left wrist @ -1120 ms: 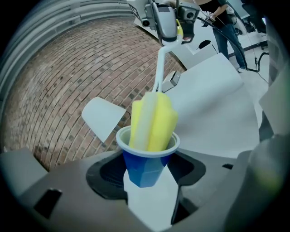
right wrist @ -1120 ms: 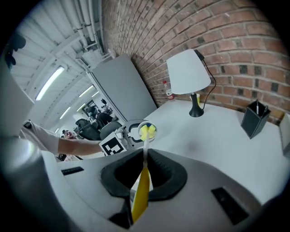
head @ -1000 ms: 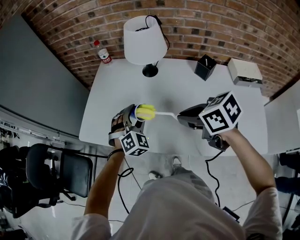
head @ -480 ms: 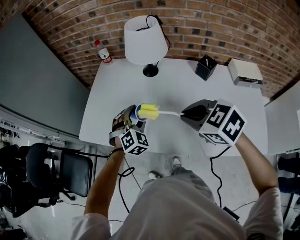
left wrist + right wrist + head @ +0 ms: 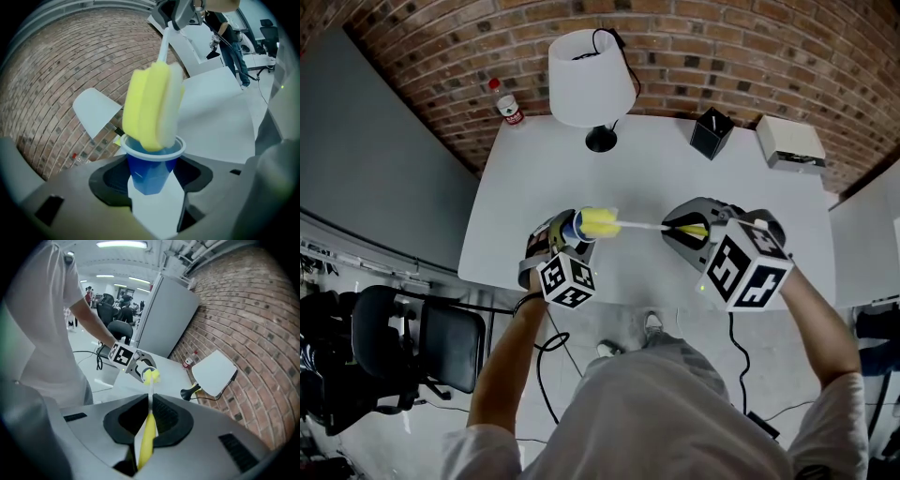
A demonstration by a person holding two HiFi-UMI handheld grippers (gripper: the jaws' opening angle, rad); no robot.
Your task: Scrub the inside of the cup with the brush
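Note:
My left gripper (image 5: pixel 562 242) is shut on a small blue cup (image 5: pixel 152 166), held above the white table (image 5: pixel 675 178) with its mouth turned toward the right. The brush has a yellow and white sponge head (image 5: pixel 152 105) on a thin white stem (image 5: pixel 642 226) with a yellow handle (image 5: pixel 146 439). The sponge's lower end dips into the cup (image 5: pixel 574 226) mouth; most of the sponge head (image 5: pixel 599 222) sticks out. My right gripper (image 5: pixel 682 230) is shut on the brush handle and points left at the cup. In the right gripper view the sponge head (image 5: pixel 151 376) sits against the left gripper (image 5: pixel 139 367).
At the table's far edge stand a white lamp (image 5: pixel 590 84), a black box (image 5: pixel 710 134) and a white box (image 5: pixel 789 142). A water bottle (image 5: pixel 505 105) stands behind the table's left corner. A black office chair (image 5: pixel 412 342) is at the lower left, cables trail on the floor.
My right gripper has rolled and dropped slightly, its marker cube swinging lower. The sponge head has stayed at the cup's mouth, shifting only a little. The left gripper has barely moved.

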